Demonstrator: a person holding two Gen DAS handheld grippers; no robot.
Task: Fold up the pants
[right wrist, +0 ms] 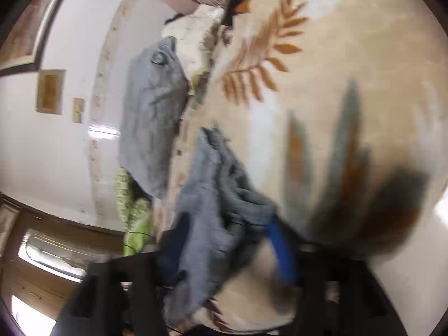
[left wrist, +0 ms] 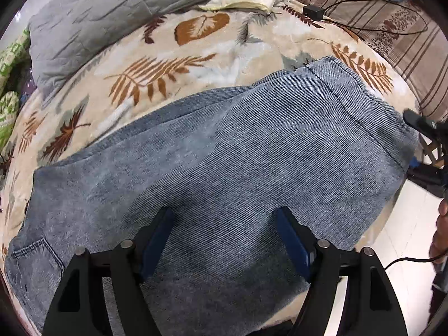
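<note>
Blue-grey denim pants (left wrist: 224, 145) lie spread across a leaf-patterned blanket (left wrist: 168, 64) on a bed, with a pocket (left wrist: 36, 254) at the lower left and a stitched edge (left wrist: 350, 95) at the right. My left gripper (left wrist: 224, 218) hovers over the middle of them, pointing down, open, its blue pads apart with nothing pressed between them. The right wrist view is blurred. There a bunched end of the pants (right wrist: 207, 196) sits between the fingers of my right gripper (right wrist: 226, 238), whose jaws stand wide. Its blue pad (right wrist: 280, 252) shows beside the cloth.
A grey quilted pillow (left wrist: 98, 14) lies at the back left, with green cloth (left wrist: 8, 106) beside it. A small black box with a cable (left wrist: 313, 10) rests on the striped sheet (left wrist: 392, 28). The bed's edge and white floor (left wrist: 406, 224) are at the right, by a person's hand (left wrist: 442, 224).
</note>
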